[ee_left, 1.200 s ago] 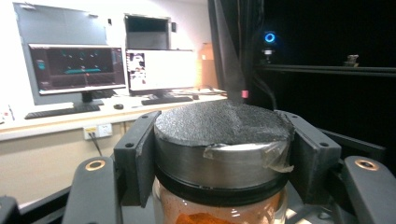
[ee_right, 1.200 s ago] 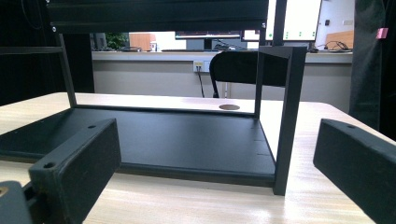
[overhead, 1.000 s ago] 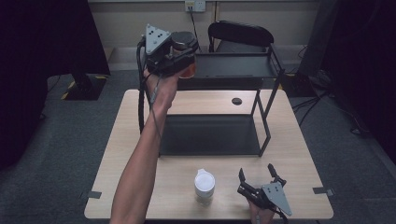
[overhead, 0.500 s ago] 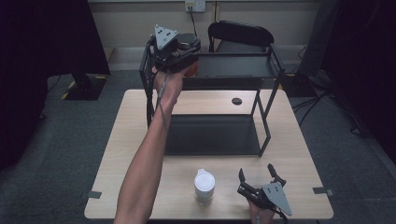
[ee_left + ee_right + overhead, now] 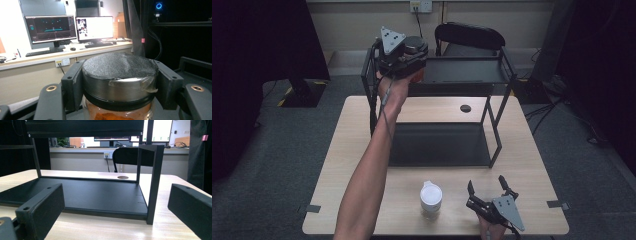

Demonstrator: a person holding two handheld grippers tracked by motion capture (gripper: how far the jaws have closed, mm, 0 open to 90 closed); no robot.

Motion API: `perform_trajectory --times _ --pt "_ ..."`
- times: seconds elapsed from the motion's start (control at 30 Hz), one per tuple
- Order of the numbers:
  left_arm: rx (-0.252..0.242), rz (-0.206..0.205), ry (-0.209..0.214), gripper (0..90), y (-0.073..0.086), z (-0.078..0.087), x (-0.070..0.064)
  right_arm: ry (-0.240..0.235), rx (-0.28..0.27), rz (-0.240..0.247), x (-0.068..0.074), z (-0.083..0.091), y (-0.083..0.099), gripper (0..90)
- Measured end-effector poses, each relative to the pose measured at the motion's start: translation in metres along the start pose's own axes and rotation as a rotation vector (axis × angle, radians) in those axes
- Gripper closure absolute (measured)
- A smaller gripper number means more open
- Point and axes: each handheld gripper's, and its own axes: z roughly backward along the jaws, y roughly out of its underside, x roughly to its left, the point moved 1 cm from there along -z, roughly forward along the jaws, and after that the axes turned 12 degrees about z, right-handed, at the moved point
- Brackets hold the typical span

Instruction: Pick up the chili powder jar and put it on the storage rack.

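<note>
Cup (image 5: 431,198) before shelf rack (image 5: 492,145)

The jar (image 5: 119,100) in my left hand-held gripper (image 5: 120,82) is glass, holding orange-brown contents. Its metal lid carries black foam. It stands upright, raised at the rack's top shelf (image 5: 472,70).

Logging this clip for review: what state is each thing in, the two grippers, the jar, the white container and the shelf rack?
Left gripper: shut on the jar, raised at the rack's top shelf.
Jar: lid on, held by the lid, orange contents inside.
Right gripper: open, holding nothing, low over the table.
White container: upright on the table, lid on.
Shelf rack: upright, bottom shelf bare.
</note>
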Motion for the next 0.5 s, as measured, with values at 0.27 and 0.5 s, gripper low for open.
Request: perform_trajectory --times 0.27,0.5 --pt "-0.011 0.008 -0.004 22.7 0.002 0.001 0.001 0.000 0.000 0.000 0.000 0.000 0.000 0.0" --pt "-0.073 -0.003 0.047 11.2 0.010 0.009 0.010 0.001 0.000 0.000 0.000 0.000 0.000 0.0"
